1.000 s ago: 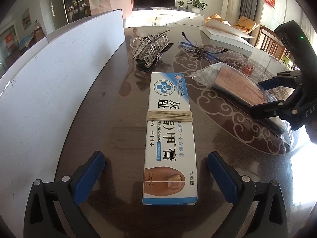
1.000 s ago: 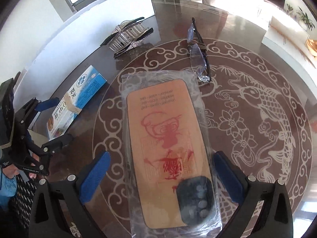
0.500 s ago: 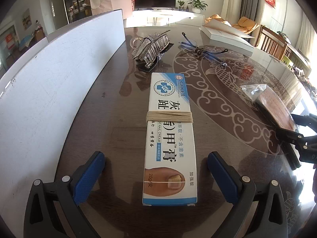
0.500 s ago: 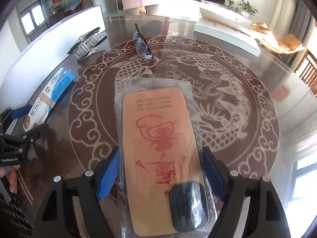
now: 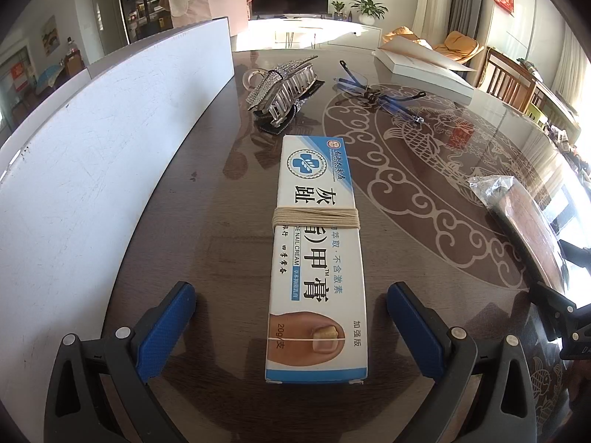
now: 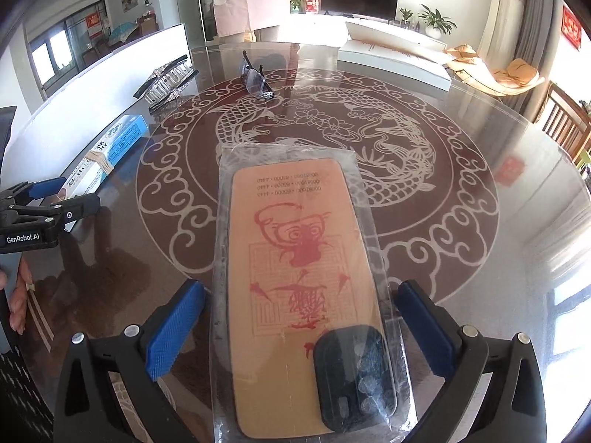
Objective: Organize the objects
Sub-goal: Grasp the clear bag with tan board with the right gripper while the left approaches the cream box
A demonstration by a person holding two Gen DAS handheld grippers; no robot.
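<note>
A white and blue nail cream box with a rubber band lies on the dark glass table between the fingers of my left gripper, which is open and not touching it. A tan phone case in a clear bag lies flat between the jaws of my right gripper. Those jaws are opening and the blue pads stand clear of the bag. The left wrist view shows the bagged case at the far right, with the right gripper behind it. My left gripper appears at the left edge of the right wrist view.
A rhinestone hair clip and blue-framed glasses lie farther back. A white board stands along the table's left side. A flat white box sits at the far edge. A person in an apron stands beyond.
The right gripper and the bagged case shifted rightward, away from the cream box, and turned. Its jaws narrowed onto the bag, then spread wide again. The left gripper stayed still.
</note>
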